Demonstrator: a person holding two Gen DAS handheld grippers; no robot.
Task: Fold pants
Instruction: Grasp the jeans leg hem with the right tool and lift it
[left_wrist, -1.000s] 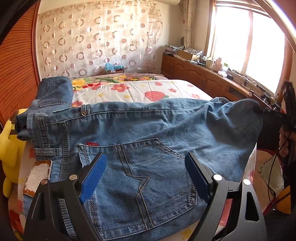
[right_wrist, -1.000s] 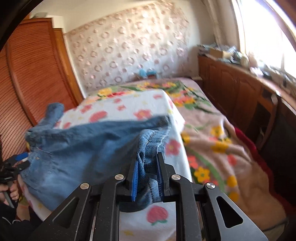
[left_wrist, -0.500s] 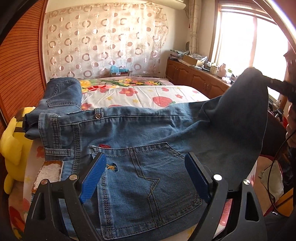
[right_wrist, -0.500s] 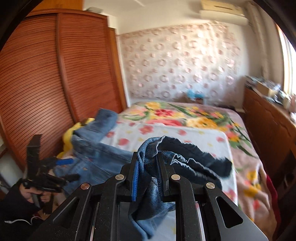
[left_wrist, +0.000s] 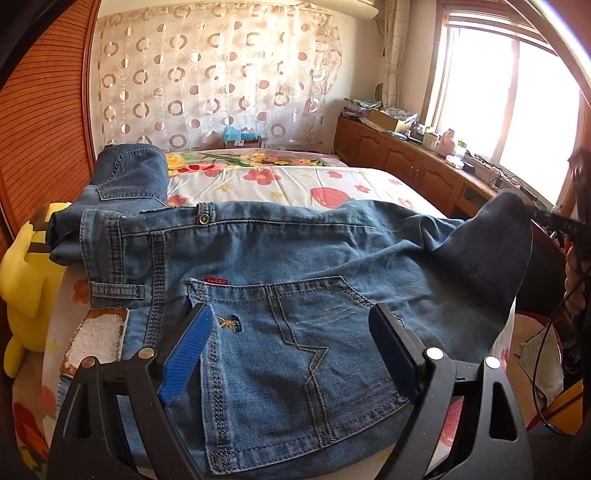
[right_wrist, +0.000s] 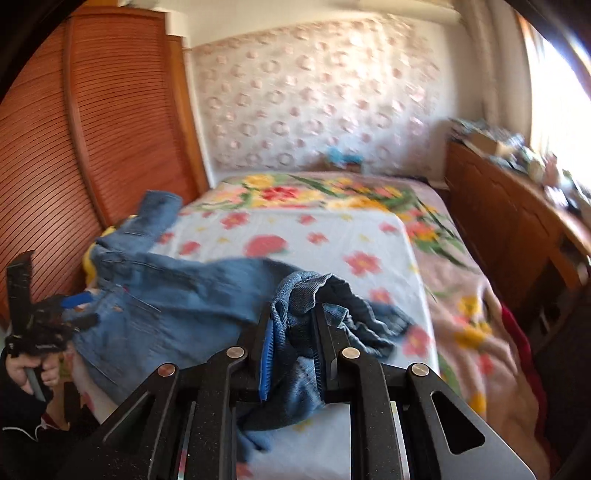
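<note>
Blue jeans (left_wrist: 295, 280) lie across the near end of the bed, waistband to the left, back pocket facing up. My left gripper (left_wrist: 291, 343) is open and empty, just above the back pocket. My right gripper (right_wrist: 293, 339) is shut on the bunched leg end of the jeans (right_wrist: 299, 295) and holds it lifted over the bed. In the left wrist view that leg end (left_wrist: 506, 236) hangs raised at the right. In the right wrist view the left gripper (right_wrist: 70, 306) shows at the far left, over the jeans' seat (right_wrist: 162, 306).
The bed has a floral sheet (left_wrist: 295, 181). A second folded pair of jeans (left_wrist: 129, 173) lies at the far left. A yellow plush toy (left_wrist: 26, 280) sits by the wooden wardrobe (right_wrist: 92, 129). A wooden counter (left_wrist: 424, 162) with clutter runs under the window.
My right gripper lifted the leg end up high, then lowered it toward the bed while carrying it leftward. The left gripper stayed open over the back pocket.
</note>
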